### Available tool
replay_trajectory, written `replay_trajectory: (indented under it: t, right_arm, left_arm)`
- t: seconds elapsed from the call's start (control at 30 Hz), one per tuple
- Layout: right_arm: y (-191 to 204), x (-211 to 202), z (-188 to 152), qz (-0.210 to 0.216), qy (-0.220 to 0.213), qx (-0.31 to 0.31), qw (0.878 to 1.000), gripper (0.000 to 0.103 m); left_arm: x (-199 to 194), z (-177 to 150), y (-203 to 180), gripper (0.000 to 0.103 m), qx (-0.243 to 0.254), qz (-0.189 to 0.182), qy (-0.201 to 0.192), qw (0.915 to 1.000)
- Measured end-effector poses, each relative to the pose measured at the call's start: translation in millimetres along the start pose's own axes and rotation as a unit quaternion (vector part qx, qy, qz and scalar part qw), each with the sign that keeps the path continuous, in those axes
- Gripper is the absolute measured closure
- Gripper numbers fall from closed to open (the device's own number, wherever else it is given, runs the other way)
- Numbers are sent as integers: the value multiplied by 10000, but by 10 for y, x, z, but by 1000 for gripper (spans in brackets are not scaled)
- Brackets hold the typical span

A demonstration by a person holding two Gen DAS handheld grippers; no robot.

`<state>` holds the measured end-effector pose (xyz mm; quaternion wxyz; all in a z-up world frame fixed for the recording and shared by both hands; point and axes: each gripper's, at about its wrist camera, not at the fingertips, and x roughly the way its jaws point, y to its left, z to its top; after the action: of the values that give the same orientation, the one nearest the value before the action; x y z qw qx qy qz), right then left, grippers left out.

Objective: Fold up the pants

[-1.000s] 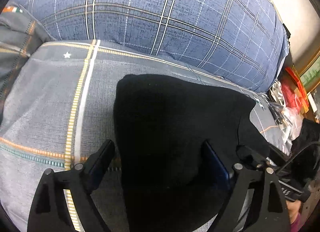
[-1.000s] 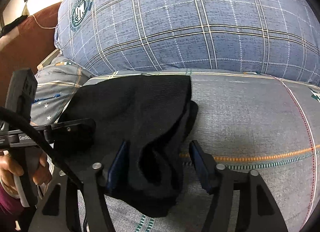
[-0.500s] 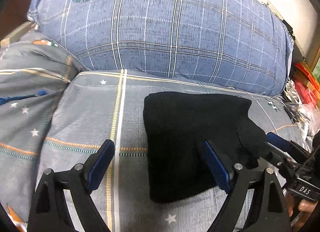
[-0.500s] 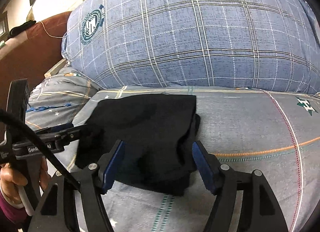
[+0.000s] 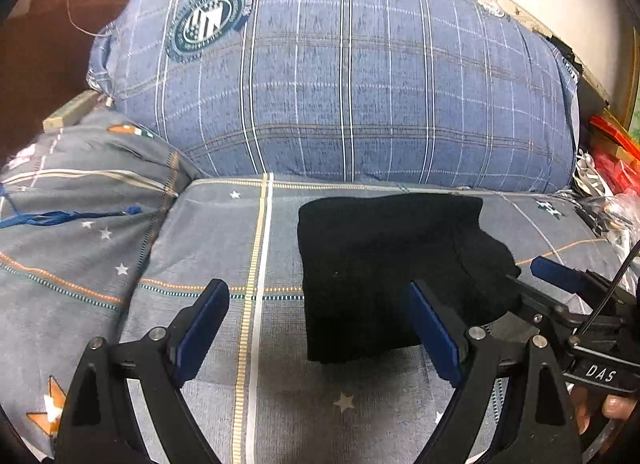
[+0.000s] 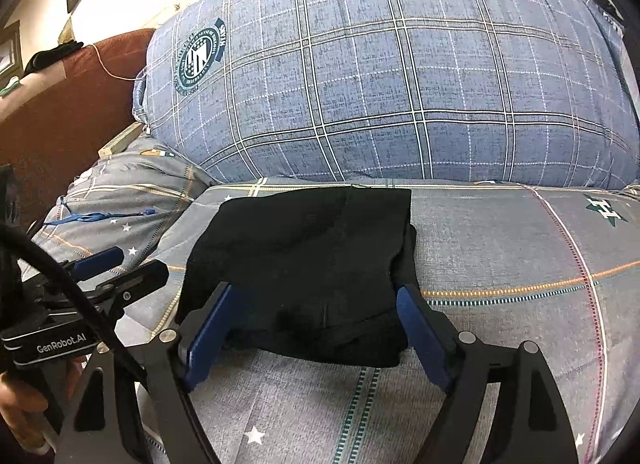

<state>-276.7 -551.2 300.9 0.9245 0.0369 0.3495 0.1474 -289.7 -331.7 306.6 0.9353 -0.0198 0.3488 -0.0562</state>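
Left wrist view: left tool (image 5: 316, 328) apart, empty, now clear of folded black pants (image 5: 384, 268) lying on grey bed cover (image 5: 224, 232) before blue plaid pillow (image 5: 340, 75).
Right wrist view: right tool (image 6: 316, 324) opening, pads off pants (image 6: 304, 260); more pillow (image 6: 400, 75) visible than earlier.

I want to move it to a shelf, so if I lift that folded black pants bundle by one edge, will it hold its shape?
Probably not. The pants look soft, and layers already bulge out unevenly on one side, so they would likely droop and unfold. They seem unlikely to slide on the fabric bedcover.
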Motion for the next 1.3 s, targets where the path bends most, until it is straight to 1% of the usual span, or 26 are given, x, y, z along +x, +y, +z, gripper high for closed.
replay_trajectory:
  t: [0.17, 0.23, 0.37, 0.47, 0.6, 0.83, 1.07, 1.3]
  right_arm:
    - [53, -92, -34, -52, -90, -74, 9999, 11]
    - [66, -120, -45, -89, -109, -104, 9998, 10]
    - [58, -178, -71, -151, -137, -129, 9997, 9]
    - [33, -211, -85, -133, -126, -94, 9998, 9]
    - [3, -239, -117, -120, -113, -23, 9999, 9]
    - [-6, -234, -146, -130, -41, -10, 9999, 8]
    - [3, -231, -156, -130, -28, -11, 9999, 8]
    - [-3, -211, -177, -153, 27, 35, 9999, 8]
  left_arm:
    - [-86, -27, -54, 14, 42, -58, 46, 10000]
    - [-121, -40, -79, 14, 80, -23, -20, 10000]
    - [-163, -60, -123, 14, 130, 45, -28, 9999]
    - [-205, -72, -134, 14, 103, 94, -101, 9999]
    - [-205, -75, -145, 14, 132, 98, -70, 9998]
    - [-201, -95, -143, 14, 66, -24, -15, 10000]
    - [-201, -112, -204, 14, 185, -22, -25, 9998]
    - [-181, -113, -200, 14, 135, -30, 20, 9999]
